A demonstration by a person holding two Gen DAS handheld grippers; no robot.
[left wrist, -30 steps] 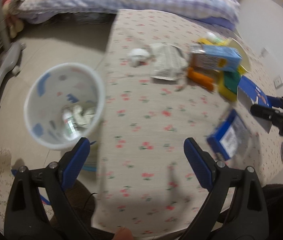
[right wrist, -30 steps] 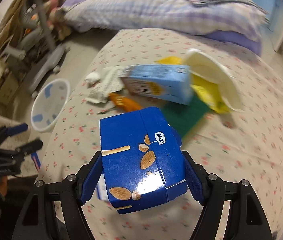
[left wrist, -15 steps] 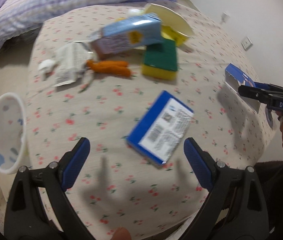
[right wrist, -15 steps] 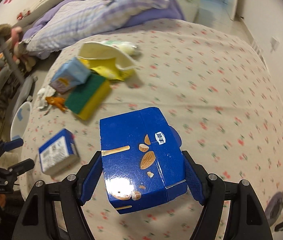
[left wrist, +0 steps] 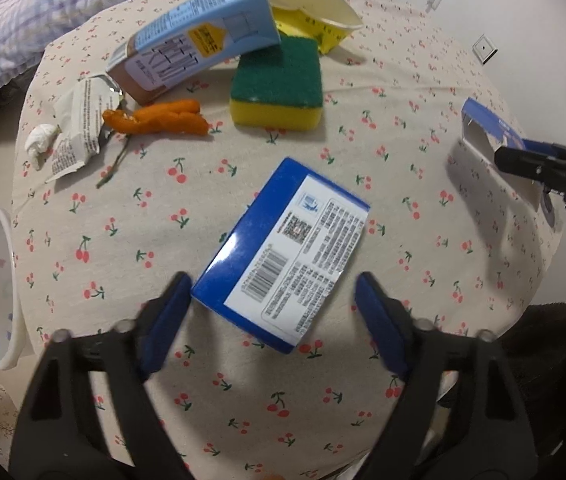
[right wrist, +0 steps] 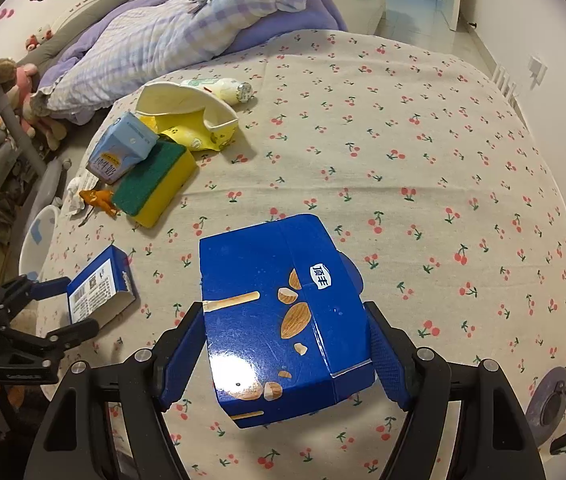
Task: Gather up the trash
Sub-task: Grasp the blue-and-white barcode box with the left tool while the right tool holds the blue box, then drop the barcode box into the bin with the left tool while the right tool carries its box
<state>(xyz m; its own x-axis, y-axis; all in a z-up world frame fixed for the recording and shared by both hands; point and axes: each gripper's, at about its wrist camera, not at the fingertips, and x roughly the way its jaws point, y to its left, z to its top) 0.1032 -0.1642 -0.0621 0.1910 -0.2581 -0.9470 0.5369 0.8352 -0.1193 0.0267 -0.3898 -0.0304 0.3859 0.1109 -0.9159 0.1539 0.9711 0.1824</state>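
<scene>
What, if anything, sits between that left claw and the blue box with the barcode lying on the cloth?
Nothing visible does. The blue box lies flat on the cherry-print cloth, its near end already between the closing fingers of the left gripper. The sponge lies well beyond.

We see a table (left wrist: 423, 92) under a beige cloth printed with red cherries. Between our left fingers (left wrist: 163, 316), close ahead of the tips, a blue box (left wrist: 283, 256) lies label up. Farther ahead lie a sponge (left wrist: 277, 80), green side up, and a light blue carton (left wrist: 199, 44) tipped on its side. Beyond them rests a squashed paper cup (left wrist: 303, 4), touching the sponge's far edge. Ahead and to the left lie an orange peel (left wrist: 159, 120), a torn wrapper (left wrist: 79, 132) and a white crumpled tissue (left wrist: 41, 140). Far ahead of our right fingers (right wrist: 181, 352) lies a small bottle (right wrist: 219, 86).
</scene>
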